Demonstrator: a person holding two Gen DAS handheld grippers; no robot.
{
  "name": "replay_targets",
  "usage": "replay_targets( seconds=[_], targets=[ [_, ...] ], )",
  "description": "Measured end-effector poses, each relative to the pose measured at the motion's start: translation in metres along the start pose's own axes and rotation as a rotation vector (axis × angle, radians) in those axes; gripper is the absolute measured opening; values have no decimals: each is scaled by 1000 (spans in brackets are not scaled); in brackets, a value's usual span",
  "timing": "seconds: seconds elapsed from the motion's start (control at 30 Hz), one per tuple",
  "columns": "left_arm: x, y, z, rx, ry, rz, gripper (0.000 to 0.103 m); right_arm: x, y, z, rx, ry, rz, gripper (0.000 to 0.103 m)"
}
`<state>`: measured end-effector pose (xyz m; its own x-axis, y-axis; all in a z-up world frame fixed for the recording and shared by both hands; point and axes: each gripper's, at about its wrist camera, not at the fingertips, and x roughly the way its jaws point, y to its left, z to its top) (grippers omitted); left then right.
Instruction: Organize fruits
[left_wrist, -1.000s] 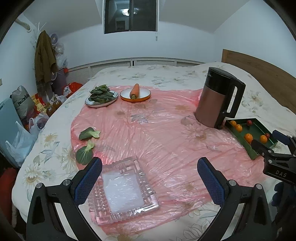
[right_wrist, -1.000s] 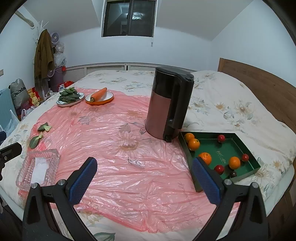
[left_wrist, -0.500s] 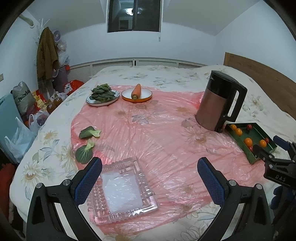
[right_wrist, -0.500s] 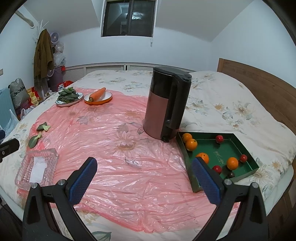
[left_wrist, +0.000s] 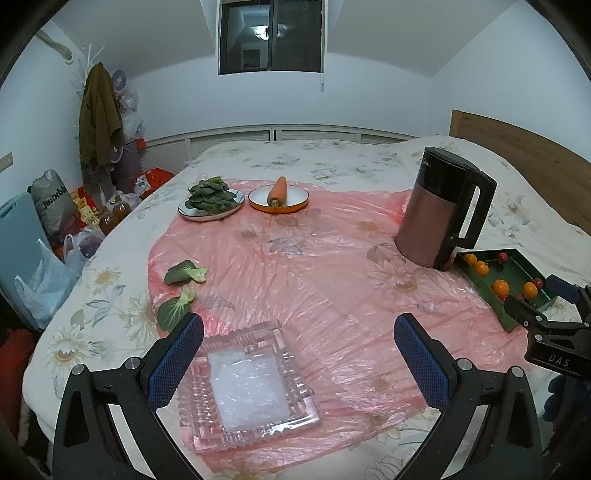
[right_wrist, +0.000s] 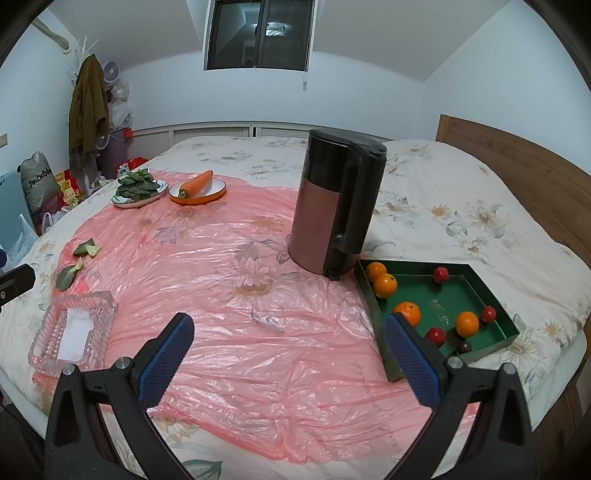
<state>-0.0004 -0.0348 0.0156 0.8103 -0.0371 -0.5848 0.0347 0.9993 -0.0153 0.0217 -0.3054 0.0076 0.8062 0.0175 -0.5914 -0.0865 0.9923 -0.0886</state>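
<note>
Both claws hang over the near edge of the bed (right_wrist: 461, 206) with their blue-padded fingers spread wide and nothing between them. The left claw (left_wrist: 298, 354) sits above a clear glass dish (left_wrist: 247, 384) that lies on the pink plastic sheet (left_wrist: 314, 277). The right claw (right_wrist: 288, 350) hovers over the same sheet, its right finger just at the near corner of the green tray (right_wrist: 447, 291).

In the right wrist view that tray lies at about 3 o'clock, just beside the base of the dark kettle (right_wrist: 332, 206). Inside it are four oranges (right_wrist: 385, 285) and several small red fruits (right_wrist: 440, 274), scattered apart.

At 11 o'clock, far across the sheet, a plate of leafy greens (right_wrist: 137, 188) and an orange-rimmed plate holding a carrot (right_wrist: 195, 183) sit side by side. Two loose green leaves (left_wrist: 181, 271) lie at 9 o'clock in the left wrist view.
</note>
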Motion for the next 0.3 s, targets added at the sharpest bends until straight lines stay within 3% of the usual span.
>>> replay_targets(
  seconds=[0.3],
  targets=[
    [-1,-1,1,17,-9,20,101,2,2,-2,-6,5,-1,103]
  ],
)
